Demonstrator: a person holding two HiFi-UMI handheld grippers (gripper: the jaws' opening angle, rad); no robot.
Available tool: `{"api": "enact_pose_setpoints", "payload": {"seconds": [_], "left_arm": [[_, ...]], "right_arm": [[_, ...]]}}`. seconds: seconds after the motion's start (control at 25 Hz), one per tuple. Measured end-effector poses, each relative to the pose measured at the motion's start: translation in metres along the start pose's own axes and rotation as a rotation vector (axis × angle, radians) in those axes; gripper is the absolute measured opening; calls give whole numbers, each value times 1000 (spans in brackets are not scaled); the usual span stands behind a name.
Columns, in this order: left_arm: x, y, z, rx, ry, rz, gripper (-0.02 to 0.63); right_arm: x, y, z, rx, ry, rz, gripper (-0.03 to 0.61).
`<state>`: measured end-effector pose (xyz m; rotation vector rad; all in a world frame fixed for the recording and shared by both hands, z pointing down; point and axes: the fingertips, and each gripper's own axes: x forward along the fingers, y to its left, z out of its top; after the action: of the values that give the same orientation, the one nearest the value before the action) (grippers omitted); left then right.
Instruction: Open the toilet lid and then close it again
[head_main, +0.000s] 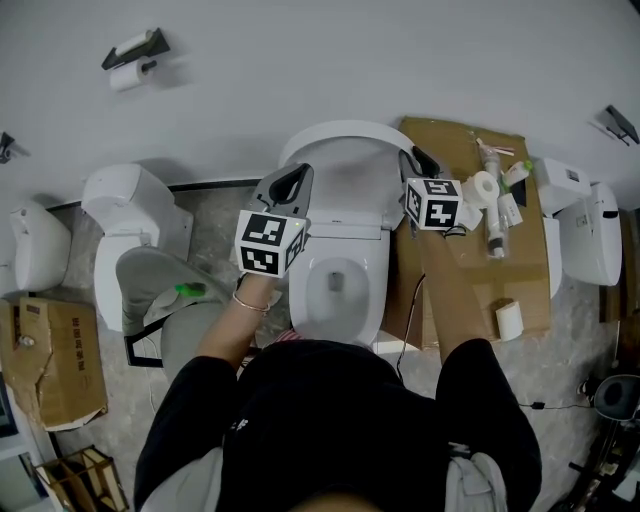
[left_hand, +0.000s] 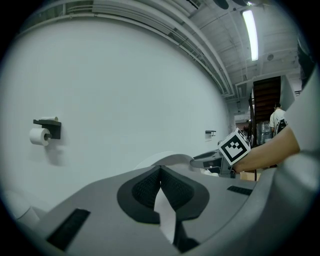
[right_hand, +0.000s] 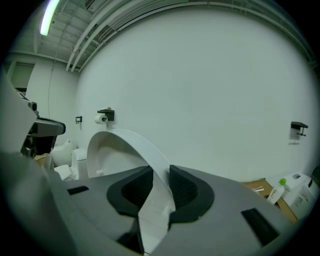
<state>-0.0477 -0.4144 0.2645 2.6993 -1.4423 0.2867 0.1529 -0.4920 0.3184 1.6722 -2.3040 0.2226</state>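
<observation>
1. The white toilet (head_main: 338, 285) stands in the middle, by the wall. Its seat is down and the bowl shows.
2. The toilet lid (head_main: 345, 150) is up, over the back of the toilet.
3. The left gripper (head_main: 297, 178) is at the lid's left edge. In the left gripper view its jaws are pinching the thin white edge of the lid (left_hand: 167, 220).
4. The right gripper (head_main: 420, 162) is at the lid's right edge. In the right gripper view its jaws are also squeezed on the lid's edge, and the lid (right_hand: 125, 145) curves up and away to the left.
5. A toilet paper roll (head_main: 127, 75) hangs on the wall, up and to the left.
6. Another white toilet (head_main: 125, 215) stands on the left.
7. A flat sheet of cardboard (head_main: 465, 270) lies just right of the toilet, with small things on it.
8. A cardboard box (head_main: 50, 360) sits on the floor at the far left.
</observation>
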Motion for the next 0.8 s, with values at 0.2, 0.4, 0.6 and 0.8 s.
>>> {"api": "enact_pose_setpoints", "payload": {"seconds": [0.2,0.4,0.6,0.8], "left_arm": [[-7,-7,-1,-3,-4,3,5],[-13,-18,0,-3,-13,2,5],[-15,-32,-2,-6,-13,0,5],[-17,-47,-5,-8,-9,2,5]], "right_arm": [[-14,7,-4,-2,-11,4,109],[-30,14,-9,-14,-21,7,109],[-45,21,-16,-17,-31,33,109],[-61,27,-22,-31,-40,56,110]]}}
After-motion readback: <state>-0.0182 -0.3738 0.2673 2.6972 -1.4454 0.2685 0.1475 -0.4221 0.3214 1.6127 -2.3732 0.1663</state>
